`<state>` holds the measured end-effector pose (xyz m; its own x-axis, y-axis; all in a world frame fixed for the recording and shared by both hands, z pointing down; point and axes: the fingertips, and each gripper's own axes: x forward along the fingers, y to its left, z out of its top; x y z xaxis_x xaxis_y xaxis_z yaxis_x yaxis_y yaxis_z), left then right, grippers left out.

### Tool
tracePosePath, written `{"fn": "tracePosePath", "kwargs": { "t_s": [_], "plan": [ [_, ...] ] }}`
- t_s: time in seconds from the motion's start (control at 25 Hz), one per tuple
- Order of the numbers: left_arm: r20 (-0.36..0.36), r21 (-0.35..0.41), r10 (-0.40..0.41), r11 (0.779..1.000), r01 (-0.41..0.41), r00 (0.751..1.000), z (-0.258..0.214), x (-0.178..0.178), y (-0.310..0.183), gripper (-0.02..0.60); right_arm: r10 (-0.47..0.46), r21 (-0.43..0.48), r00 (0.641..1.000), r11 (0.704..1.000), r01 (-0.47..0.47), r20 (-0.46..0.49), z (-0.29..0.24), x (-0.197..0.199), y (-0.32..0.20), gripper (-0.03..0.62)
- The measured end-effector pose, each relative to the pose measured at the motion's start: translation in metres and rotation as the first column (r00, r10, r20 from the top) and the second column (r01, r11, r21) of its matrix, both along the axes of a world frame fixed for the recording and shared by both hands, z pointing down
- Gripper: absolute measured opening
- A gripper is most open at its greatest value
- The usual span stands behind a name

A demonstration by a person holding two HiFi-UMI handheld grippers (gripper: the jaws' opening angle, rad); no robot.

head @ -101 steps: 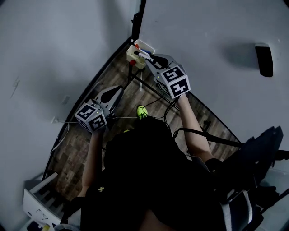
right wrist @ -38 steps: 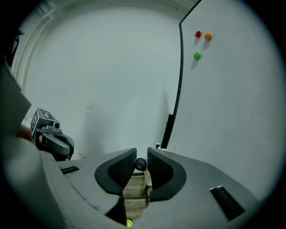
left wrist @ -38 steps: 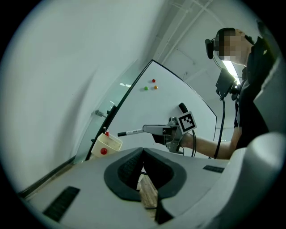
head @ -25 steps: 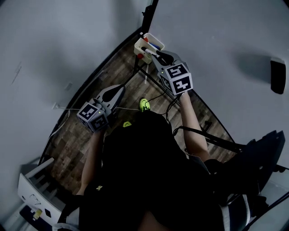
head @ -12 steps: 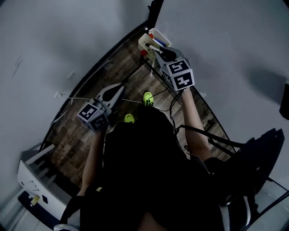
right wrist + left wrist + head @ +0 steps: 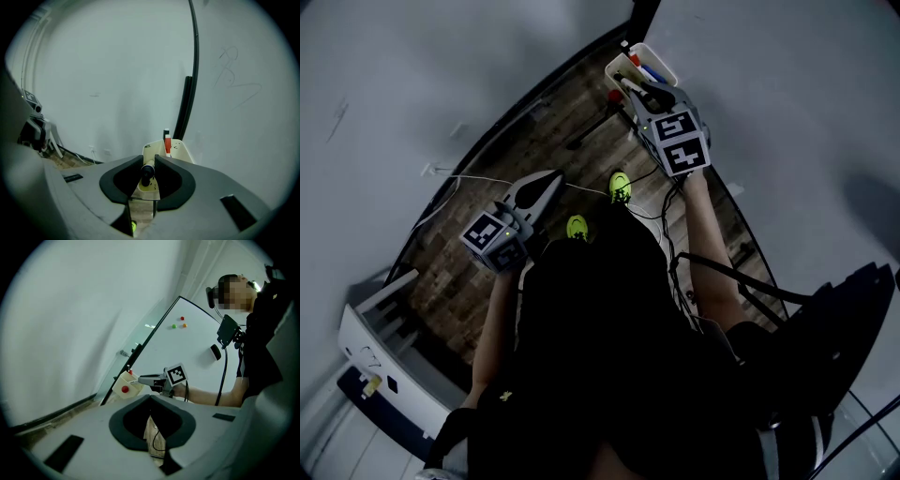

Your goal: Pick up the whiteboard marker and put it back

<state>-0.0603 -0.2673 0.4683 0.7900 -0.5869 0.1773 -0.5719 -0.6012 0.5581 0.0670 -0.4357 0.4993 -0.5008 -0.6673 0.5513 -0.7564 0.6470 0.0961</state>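
My right gripper [image 6: 148, 163] is shut on a whiteboard marker [image 6: 148, 169]; its dark end faces the camera between the pads. Just beyond the tips hangs a cream marker holder [image 6: 179, 151] with a red marker [image 6: 167, 143] standing in it. In the head view this right gripper [image 6: 632, 88] sits at the holder [image 6: 669, 75] on the whiteboard's lower corner. The left gripper [image 6: 551, 178] hangs lower left over the floor, jaws together and empty. In the left gripper view its own jaws [image 6: 150, 397] meet, and beyond them the right gripper [image 6: 140, 379] reaches the holder [image 6: 123, 386].
The whiteboard [image 6: 787, 112] fills the right side, with a black eraser [image 6: 215, 351] and small coloured magnets [image 6: 178, 324] on it. Its black frame [image 6: 194, 56] runs up beside the holder. Cables [image 6: 652, 211] lie on the wooden floor [image 6: 544, 141]. A white shelf [image 6: 380, 328] stands at lower left.
The right gripper has sunk closer to the holder, still gripping the marker. The left gripper has stayed about where it was, with a slight roll.
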Motion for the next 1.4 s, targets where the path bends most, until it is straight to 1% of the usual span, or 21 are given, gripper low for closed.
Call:
{"fn": "tracePosePath", "kwargs": {
  "t_s": [0.32, 0.48, 0.68, 1.04, 1.24, 1.32, 1.4],
  "plan": [
    [0.001, -0.038, -0.022, 0.999, 0.022, 1.000, 0.008, -0.003, 0.004, 0.015, -0.017, -0.021, 0.999, 1.000, 0.016, -0.039, 0.015, -0.006, -0.006, 0.083],
    [0.002, -0.051, -0.030, 0.998, 0.030, 1.000, 0.010, -0.006, 0.005, 0.015, -0.022, -0.026, 0.999, 0.999, 0.021, -0.038, 0.020, -0.009, -0.009, 0.083],
    [0.000, -0.051, -0.046, 0.998, 0.046, 0.999, 0.010, -0.014, 0.003, 0.015, -0.018, -0.029, 0.999, 0.999, 0.017, -0.033, 0.019, -0.009, -0.012, 0.083],
    [-0.017, -0.035, -0.028, 0.999, 0.027, 0.999, 0.005, -0.011, 0.000, 0.015, 0.001, -0.030, 1.000, 1.000, -0.002, -0.024, 0.020, -0.008, -0.010, 0.084],
    [-0.022, -0.022, -0.021, 1.000, 0.020, 1.000, 0.004, -0.011, -0.001, 0.015, 0.006, -0.004, 0.999, 1.000, -0.007, -0.054, 0.022, -0.005, -0.008, 0.085],
    [-0.024, -0.017, -0.018, 1.000, 0.017, 1.000, 0.002, -0.013, -0.002, 0.015, 0.000, 0.012, 0.999, 1.000, 0.001, -0.047, 0.019, -0.005, -0.006, 0.101],
    [-0.029, -0.010, -0.013, 1.000, 0.013, 0.999, 0.001, -0.014, -0.002, 0.015, 0.016, 0.030, 1.000, 0.999, -0.015, -0.018, 0.014, -0.004, -0.006, 0.164]
  ]
}}
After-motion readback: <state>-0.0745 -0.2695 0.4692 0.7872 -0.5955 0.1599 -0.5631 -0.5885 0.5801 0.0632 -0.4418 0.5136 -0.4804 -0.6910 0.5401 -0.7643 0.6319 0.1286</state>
